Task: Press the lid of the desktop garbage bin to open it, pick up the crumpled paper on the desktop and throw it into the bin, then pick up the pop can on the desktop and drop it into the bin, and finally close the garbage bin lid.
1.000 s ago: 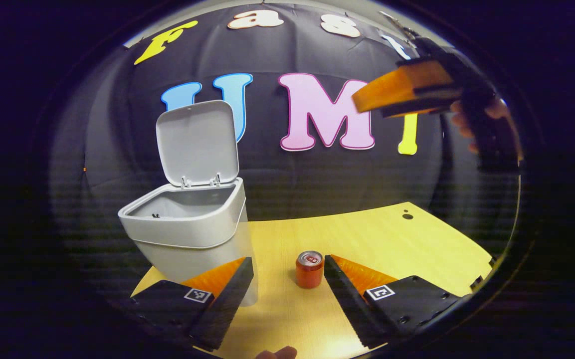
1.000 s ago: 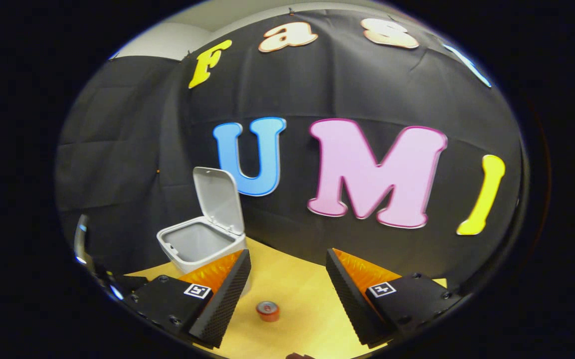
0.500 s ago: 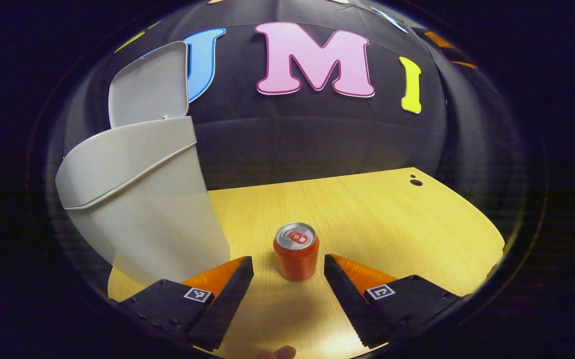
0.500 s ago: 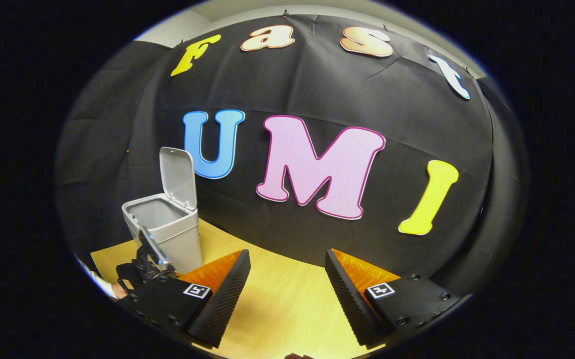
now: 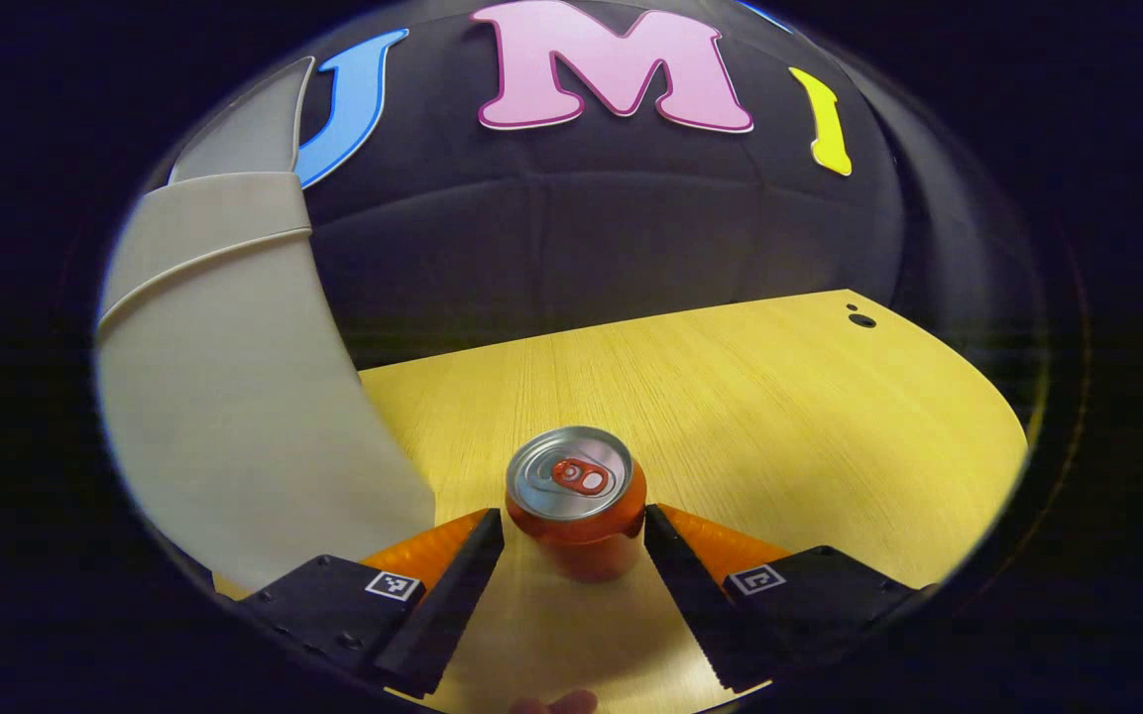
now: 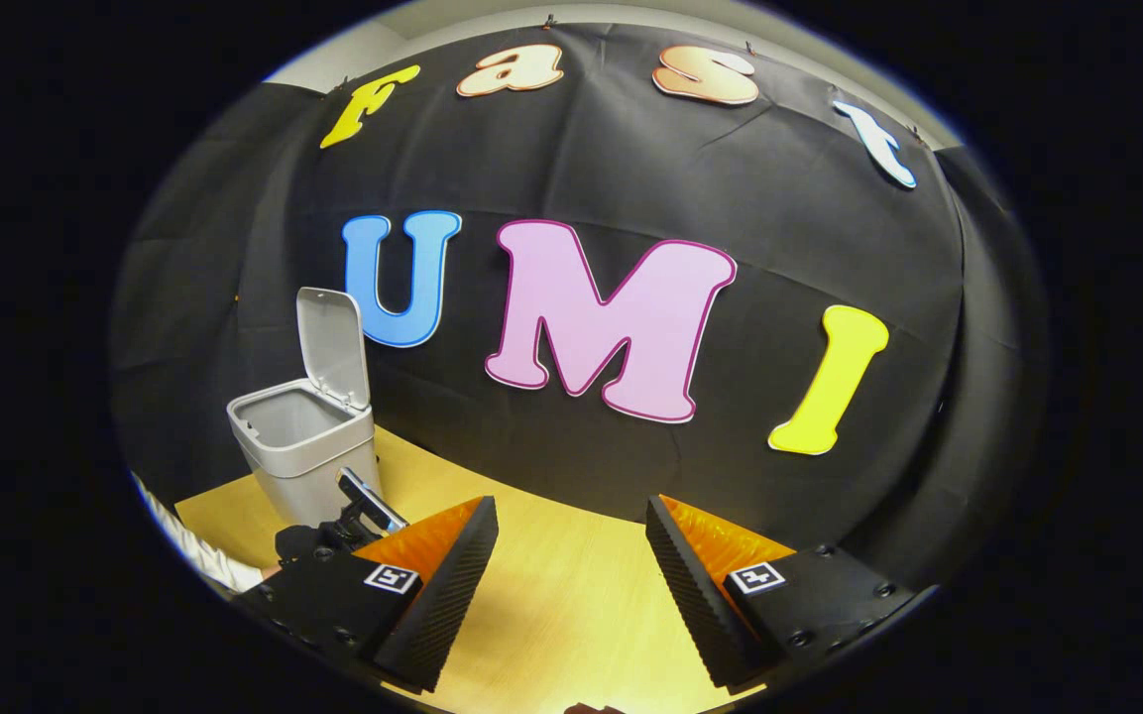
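Both grippers: left gripper (image 5: 573,526), right gripper (image 6: 571,516) have black screwed bodies, square fiducial tags behind ribbed wedge jaws. White sleeve (image 6: 196,557) left of right jaws.

The gap between the spread fingers of the left gripper (image 5: 573,535) is taken up by the upright pop can (image 5: 576,501). Passage to its left is blocked by the garbage bin (image 5: 224,397) wall, close beside the left finger. Bare desktop (image 5: 749,397) is left ahead and to the right — the right gripper (image 6: 571,565) has bare desktop between its parted fingers.
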